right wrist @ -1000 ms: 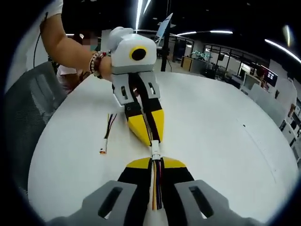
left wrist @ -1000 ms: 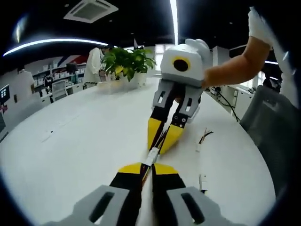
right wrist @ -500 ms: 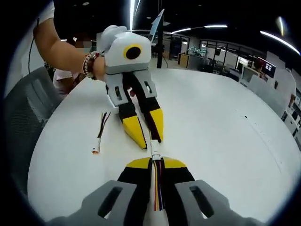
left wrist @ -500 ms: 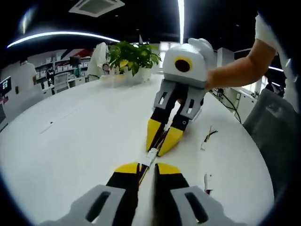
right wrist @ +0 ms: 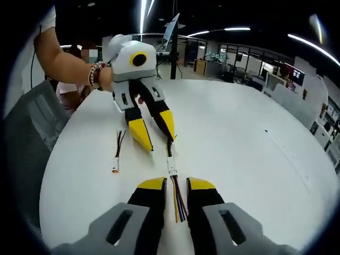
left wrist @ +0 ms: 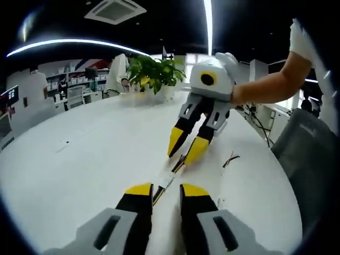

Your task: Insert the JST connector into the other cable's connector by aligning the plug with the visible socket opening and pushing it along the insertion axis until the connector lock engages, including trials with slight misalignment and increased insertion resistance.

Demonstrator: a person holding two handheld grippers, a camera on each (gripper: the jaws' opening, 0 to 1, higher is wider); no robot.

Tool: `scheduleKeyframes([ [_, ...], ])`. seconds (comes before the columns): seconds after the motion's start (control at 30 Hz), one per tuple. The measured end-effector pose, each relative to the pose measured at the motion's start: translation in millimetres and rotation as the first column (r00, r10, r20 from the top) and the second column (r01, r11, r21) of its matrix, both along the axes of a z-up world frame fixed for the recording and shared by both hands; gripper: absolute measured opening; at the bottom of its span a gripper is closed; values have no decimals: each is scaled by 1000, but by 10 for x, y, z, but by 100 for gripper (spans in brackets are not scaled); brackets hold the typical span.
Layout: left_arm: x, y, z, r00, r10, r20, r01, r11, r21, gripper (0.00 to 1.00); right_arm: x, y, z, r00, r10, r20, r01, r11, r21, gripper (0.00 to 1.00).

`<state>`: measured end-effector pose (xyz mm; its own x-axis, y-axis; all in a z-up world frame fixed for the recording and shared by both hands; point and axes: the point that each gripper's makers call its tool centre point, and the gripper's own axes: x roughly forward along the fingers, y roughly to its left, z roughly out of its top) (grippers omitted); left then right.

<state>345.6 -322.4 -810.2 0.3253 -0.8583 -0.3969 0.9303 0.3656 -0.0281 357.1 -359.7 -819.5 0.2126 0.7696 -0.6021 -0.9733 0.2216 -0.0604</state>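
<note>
The joined white JST connectors point(right wrist: 172, 169) lie on the white table point(right wrist: 249, 143), with coloured wires point(right wrist: 178, 204) trailing back between my right gripper's point(right wrist: 176, 184) open jaws. In the left gripper view the same connector pair point(left wrist: 177, 166) rests on the table ahead of my left gripper point(left wrist: 166, 189), whose yellow-tipped jaws stand apart around the thin cable without pinching it. Each gripper faces the other across the cable: the right gripper point(left wrist: 183, 155) and the left gripper point(right wrist: 159, 142) both hover just above the table with jaws spread, each held by a person's hand.
A spare cable point(right wrist: 117, 154) with a small connector lies left of the joined pair, seen also as the spare cable point(left wrist: 231, 158). A potted plant point(left wrist: 151, 71) stands at the table's far side. Grey chairs point(left wrist: 308, 154) point(right wrist: 26, 143) sit at the table's edge.
Both grippers have opened and drawn back from each other. The joined cables, held between them before, now lie loose on the table.
</note>
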Motion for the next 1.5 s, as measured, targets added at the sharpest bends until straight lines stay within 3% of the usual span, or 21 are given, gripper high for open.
scheduleKeyframes([
  [0.1,-41,99,-42,999,25,-21,-25,1000,15,14,-93,-29,53,1000,-1,1,1,1000,-2,11],
  [0.2,-296,-50,54,1000,18,-20,-18,1000,11,14,-164,-61,52,1000,-6,1,6,1000,-9,11],
  [0.3,-310,58,-44,998,-3,-67,4,1000,7,14,-299,-75,27,1000,-14,-13,14,1000,-6,12],
  [0.67,-506,39,-172,996,-45,-74,48,998,38,14,-682,-105,-19,998,-30,-55,29,1000,-5,12],
  [1.03,-774,22,-221,995,-58,-75,65,994,93,15,-873,-166,-61,997,-42,-71,40,999,-26,13],
  [1.5,-846,70,-144,998,-36,-61,42,993,110,16,-942,-231,-20,994,-76,-74,75,997,-17,13],
])
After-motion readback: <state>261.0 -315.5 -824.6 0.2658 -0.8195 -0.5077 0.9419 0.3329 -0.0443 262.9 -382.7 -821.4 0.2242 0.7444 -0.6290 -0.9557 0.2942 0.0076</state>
